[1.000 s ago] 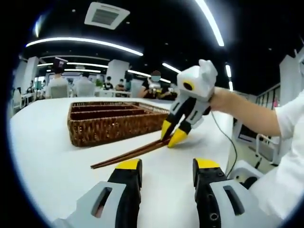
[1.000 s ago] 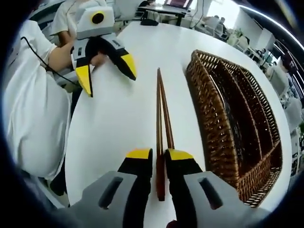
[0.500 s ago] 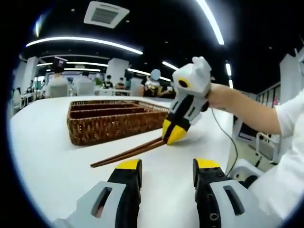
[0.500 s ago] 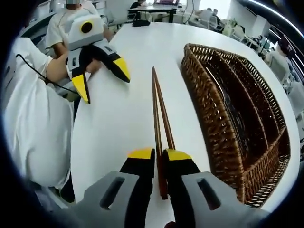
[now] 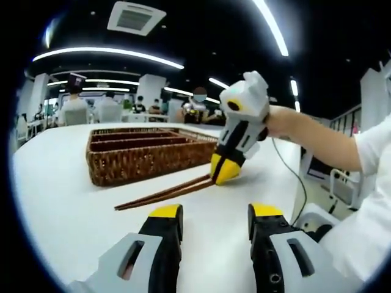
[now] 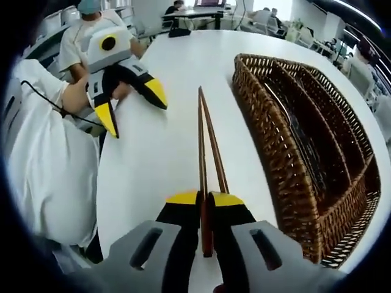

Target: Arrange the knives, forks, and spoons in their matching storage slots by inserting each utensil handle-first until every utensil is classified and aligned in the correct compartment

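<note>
A pair of brown wooden chopsticks [image 6: 205, 140] lies on the white table, beside the long wall of a woven wicker tray [image 6: 269, 152] with long slots. My right gripper [image 6: 204, 198] is shut on the near end of the chopsticks. In the left gripper view the same chopsticks [image 5: 165, 192] slant across the table from the right gripper [image 5: 224, 173] toward me, in front of the tray [image 5: 140, 160]. My left gripper [image 5: 214, 213] is open and holds nothing; it hovers low over the table. It appears again as the left gripper [image 6: 135, 116], left of the chopsticks.
The white table [image 5: 55, 201] stretches left of the tray, and its edge drops off at the right [image 5: 296, 201]. A person's arm in a white sleeve [image 5: 366, 152] holds the right gripper. People sit at tables in the background [image 5: 107, 110].
The right gripper's jaws, slightly apart around the chopsticks one second ago, have closed on them. The chopsticks have shifted a little. The left gripper has stayed put.
</note>
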{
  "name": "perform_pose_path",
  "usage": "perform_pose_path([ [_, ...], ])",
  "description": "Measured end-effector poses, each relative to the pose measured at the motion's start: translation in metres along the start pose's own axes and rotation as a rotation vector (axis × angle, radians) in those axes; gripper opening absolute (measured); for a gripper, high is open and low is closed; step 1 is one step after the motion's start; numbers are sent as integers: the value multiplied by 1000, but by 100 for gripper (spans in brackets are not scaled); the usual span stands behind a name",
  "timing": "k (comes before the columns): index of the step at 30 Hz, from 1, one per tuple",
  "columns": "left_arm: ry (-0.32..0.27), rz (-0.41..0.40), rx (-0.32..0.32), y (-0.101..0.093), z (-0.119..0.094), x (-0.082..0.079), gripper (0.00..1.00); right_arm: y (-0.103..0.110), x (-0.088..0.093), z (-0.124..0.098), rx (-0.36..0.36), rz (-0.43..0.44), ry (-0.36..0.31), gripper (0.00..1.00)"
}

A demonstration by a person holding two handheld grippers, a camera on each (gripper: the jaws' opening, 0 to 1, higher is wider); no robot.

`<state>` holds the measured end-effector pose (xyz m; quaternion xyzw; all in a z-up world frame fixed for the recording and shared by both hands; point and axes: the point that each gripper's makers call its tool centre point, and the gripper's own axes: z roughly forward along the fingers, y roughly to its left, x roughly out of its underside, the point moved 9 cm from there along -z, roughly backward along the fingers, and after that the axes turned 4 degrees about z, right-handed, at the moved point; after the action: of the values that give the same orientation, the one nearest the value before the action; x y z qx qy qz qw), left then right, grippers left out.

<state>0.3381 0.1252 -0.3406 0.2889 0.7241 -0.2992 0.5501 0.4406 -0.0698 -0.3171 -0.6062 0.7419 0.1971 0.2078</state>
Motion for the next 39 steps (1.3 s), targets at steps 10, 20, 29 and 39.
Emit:
perform_pose_path([
  [10, 8, 5, -2, 0, 0, 0, 42, 6, 1, 2, -53, 31, -38, 4],
  [20, 18, 3, 0, -1, 2, 0, 41, 6, 5, -2, -81, 84, -113, 4],
  [29, 10, -78, 35, -4, 15, -5, 36, 10, 6, -9, -116, 126, -228, 4],
  [39, -37, -243, 77, -6, 33, -14, 36, 14, 7, -16, -146, 142, -349, 4],
])
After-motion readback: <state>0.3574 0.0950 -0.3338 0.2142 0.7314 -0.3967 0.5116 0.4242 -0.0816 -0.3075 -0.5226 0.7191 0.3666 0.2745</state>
